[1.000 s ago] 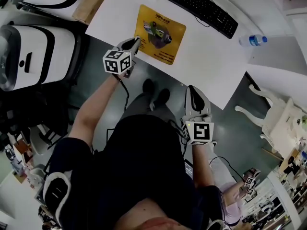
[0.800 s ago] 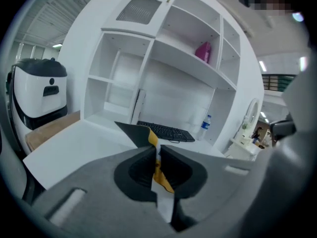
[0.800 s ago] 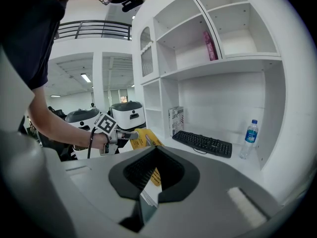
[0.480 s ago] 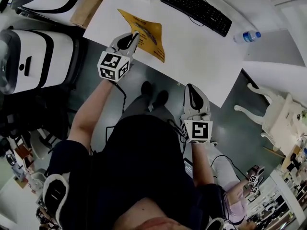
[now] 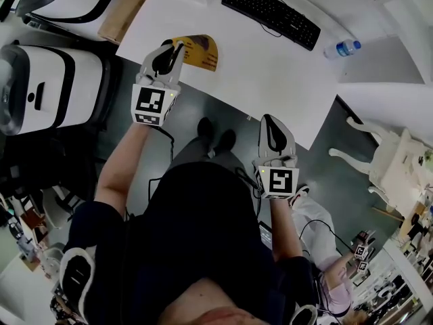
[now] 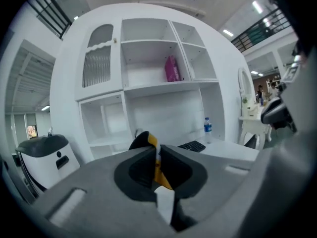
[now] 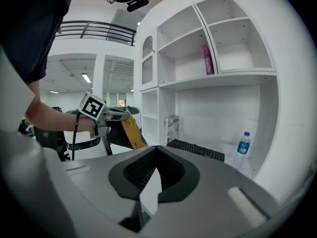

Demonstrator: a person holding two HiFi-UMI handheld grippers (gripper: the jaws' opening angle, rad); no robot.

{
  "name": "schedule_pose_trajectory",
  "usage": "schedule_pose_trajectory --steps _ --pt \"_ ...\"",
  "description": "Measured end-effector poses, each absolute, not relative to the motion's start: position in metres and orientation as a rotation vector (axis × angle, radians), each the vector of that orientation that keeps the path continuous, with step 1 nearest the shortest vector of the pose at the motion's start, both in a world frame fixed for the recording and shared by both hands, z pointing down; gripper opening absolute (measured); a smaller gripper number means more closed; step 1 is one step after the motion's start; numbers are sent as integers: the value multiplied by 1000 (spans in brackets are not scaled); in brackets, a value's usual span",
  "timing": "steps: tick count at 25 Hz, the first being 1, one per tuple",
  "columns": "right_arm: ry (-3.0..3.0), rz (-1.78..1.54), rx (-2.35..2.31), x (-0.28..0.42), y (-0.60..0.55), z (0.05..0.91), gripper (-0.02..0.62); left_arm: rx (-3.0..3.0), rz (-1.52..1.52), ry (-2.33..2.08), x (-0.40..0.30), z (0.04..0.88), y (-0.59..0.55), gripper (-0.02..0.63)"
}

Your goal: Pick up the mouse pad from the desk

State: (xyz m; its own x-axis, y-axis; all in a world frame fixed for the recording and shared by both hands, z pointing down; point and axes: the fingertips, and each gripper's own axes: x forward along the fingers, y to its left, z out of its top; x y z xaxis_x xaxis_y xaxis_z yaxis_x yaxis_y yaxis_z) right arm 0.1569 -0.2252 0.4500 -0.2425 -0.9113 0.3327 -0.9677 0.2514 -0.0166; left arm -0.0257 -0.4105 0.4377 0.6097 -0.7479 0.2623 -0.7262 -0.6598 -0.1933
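Observation:
The yellow mouse pad point(image 5: 200, 51) is off the white desk point(image 5: 270, 80) and hangs curled over its left front part. My left gripper point(image 5: 177, 47) is shut on the pad's edge. In the left gripper view the pad point(image 6: 154, 168), yellow with a black underside, is pinched between the jaws of the left gripper point(image 6: 157, 150). My right gripper point(image 5: 266, 119) is shut with nothing in it, in front of the desk's near edge. The right gripper view shows the right gripper point(image 7: 156, 151), and at its left the left gripper point(image 7: 106, 114) holding the pad point(image 7: 132, 132) upright.
A black keyboard point(image 5: 270, 15) lies at the back of the desk, with a water bottle point(image 5: 342, 48) to its right. A cardboard box point(image 5: 125, 9) and a white machine point(image 5: 40, 87) stand at the left. A white chair point(image 5: 385, 161) is at the right.
The left gripper has risen and rolled with the pad's corner in it. The pad peeled off the desk and now hangs folded from the jaws. The right gripper has barely moved.

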Motion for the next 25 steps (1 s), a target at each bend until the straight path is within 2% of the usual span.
schedule_pose_trajectory --steps 12,25 --pt "-2278 223 1792 164 -220 428 -2 -2611 -452 1262 -33 384 -379 15" --pt "-2300 138 1833 171 -209 402 -2 -2581 -210 1299 -33 324 -329 15"
